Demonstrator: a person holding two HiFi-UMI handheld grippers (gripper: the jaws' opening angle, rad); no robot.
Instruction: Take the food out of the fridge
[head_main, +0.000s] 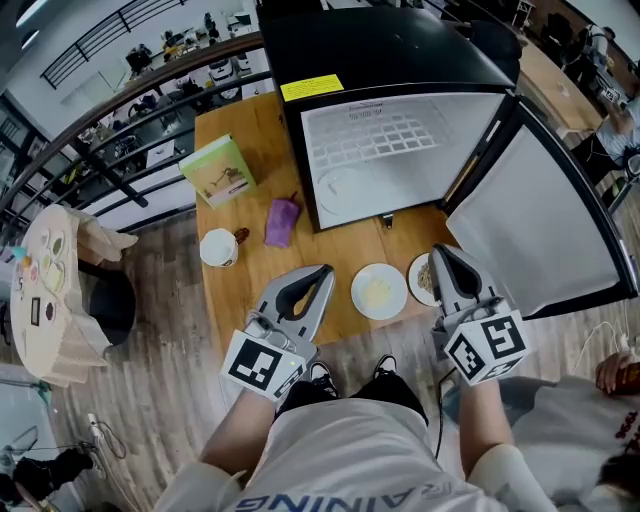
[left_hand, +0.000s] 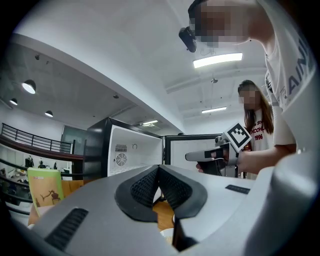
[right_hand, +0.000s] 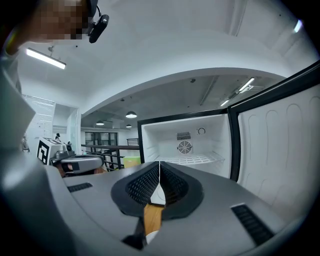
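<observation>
- Both claws shut, empty: left claw (head_main: 322, 273) and right claw (head_main: 441, 254) hover at the worktop (head_main: 240, 295) edge.
- fridge (head_main: 400, 150) looks bare; food sits in front: plate (head_main: 379, 291), 2nd plate (head_main: 421, 280) half hidden by right claw.
- Plates prob. stiff, slick, breakable; I'd pinch the rim and keep them level.
- Nearby: cup (head_main: 219, 247), purple pouch (head_main: 283, 221), green box (head_main: 218, 170). The open door (head_main: 545, 215) crowds the right.

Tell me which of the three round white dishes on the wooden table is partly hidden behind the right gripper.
The rightmost round white plate: the right gripper covers its right side. The middle white plate and the white cup at left show whole.
</observation>
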